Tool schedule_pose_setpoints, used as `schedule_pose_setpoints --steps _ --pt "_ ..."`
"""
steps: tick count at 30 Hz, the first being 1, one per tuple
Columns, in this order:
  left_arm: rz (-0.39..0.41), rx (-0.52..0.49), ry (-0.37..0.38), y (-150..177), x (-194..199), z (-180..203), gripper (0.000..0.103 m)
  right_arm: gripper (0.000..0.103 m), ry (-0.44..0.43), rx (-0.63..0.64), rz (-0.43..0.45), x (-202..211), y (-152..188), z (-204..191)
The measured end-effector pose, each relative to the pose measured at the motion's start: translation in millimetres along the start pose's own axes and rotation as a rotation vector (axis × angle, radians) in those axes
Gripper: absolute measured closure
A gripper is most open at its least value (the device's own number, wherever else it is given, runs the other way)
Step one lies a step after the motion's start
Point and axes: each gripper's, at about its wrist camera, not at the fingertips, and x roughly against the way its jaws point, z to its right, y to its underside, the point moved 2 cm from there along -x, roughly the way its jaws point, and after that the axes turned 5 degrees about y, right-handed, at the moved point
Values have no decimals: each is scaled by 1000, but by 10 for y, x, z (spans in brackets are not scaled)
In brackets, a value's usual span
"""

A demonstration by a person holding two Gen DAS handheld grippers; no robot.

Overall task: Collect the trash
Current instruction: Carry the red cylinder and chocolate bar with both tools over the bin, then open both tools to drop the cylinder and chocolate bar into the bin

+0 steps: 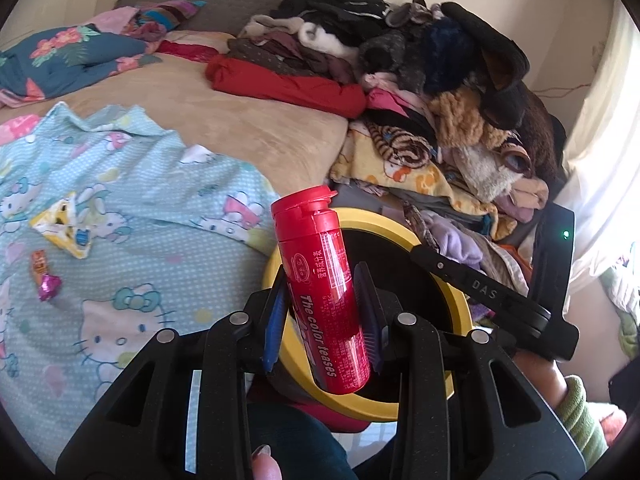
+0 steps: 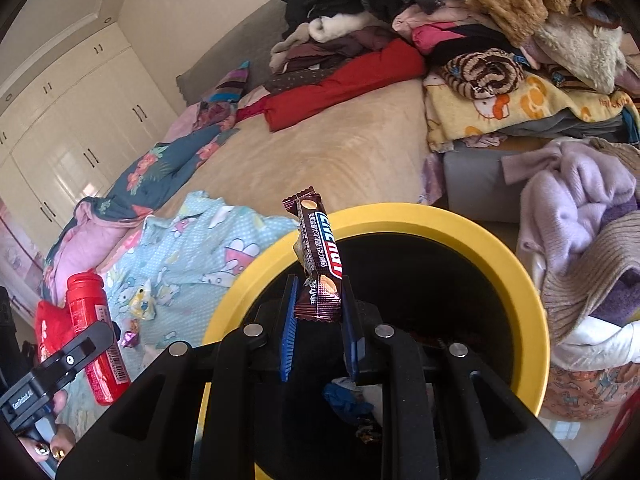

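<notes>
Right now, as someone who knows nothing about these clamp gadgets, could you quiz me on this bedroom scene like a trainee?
1. True or false: the left gripper holds a red bottle.
2. What does the right gripper hold? A) a sock B) a brown snack wrapper C) nothing
3. Fill in: the bin under both grippers has a ____ rim.

Key: 1 true. 2 B. 3 yellow. Small candy wrappers lie uncollected on the blue cartoon-cat blanket.

Red bottle (image 1: 324, 292): white lettering "The color teases". Black bar (image 1: 480, 288), right of centre in the left wrist view: "DAS".
</notes>
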Motion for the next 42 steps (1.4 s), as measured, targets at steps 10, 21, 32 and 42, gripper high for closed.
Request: schedule_pose_setpoints --steps 10,21,32,42 --pt "-50 -30 17 88 -236 140 77 84 37 -10 -4 -19 -19 210" --pt "-139 -63 51 195 -550 242 77 84 39 -24 -13 -19 -30 316" --pt "-199 -68 58 193 -819 266 77 81 34 -46 -19 -10 -35 405" --pt "-208 -52 59 163 -853 210 75 74 22 -59 -25 -20 -25 397"
